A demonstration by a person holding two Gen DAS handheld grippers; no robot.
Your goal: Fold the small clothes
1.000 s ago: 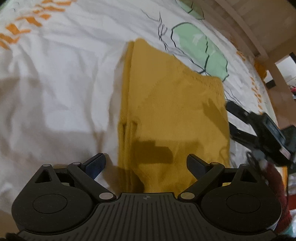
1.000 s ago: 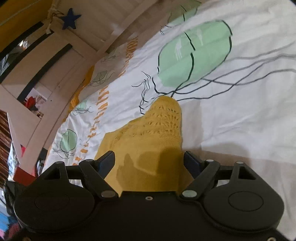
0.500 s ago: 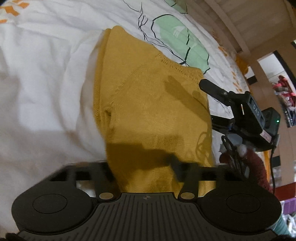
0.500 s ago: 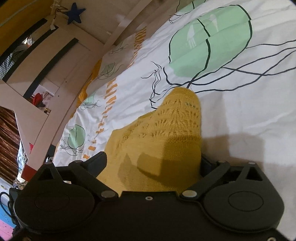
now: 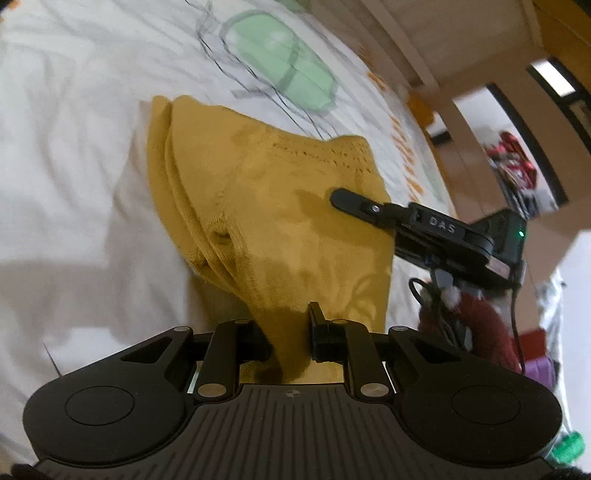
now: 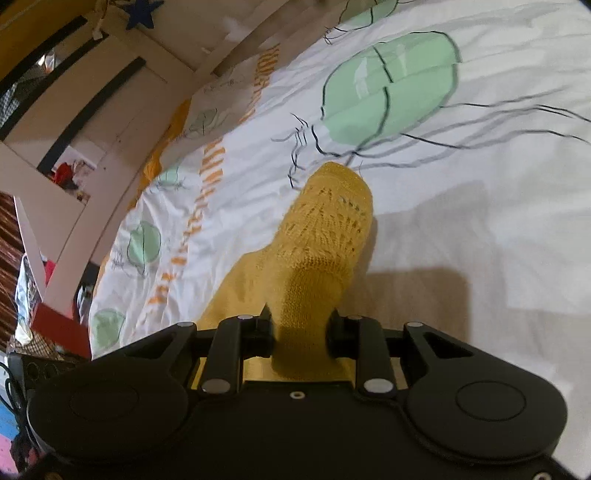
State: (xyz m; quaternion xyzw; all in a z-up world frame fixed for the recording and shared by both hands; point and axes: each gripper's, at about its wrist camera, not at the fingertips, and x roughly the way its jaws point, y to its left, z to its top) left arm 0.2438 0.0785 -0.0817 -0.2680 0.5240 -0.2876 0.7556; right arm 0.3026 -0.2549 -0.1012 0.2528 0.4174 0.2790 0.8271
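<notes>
A white bedsheet (image 6: 461, 229) covers the surface, wrinkled and printed with pale green leaf shapes (image 6: 391, 92) outlined in thin black lines, plus rows of short orange dashes (image 6: 210, 173). A light wooden bed frame (image 6: 85, 122) runs along the far edge, with dark gaps between its boards. A dark blue star (image 6: 142, 13) hangs at the top of that frame. In the left wrist view, red clothing (image 5: 515, 171) sits blurred beyond the wooden posts (image 5: 469, 122).
</notes>
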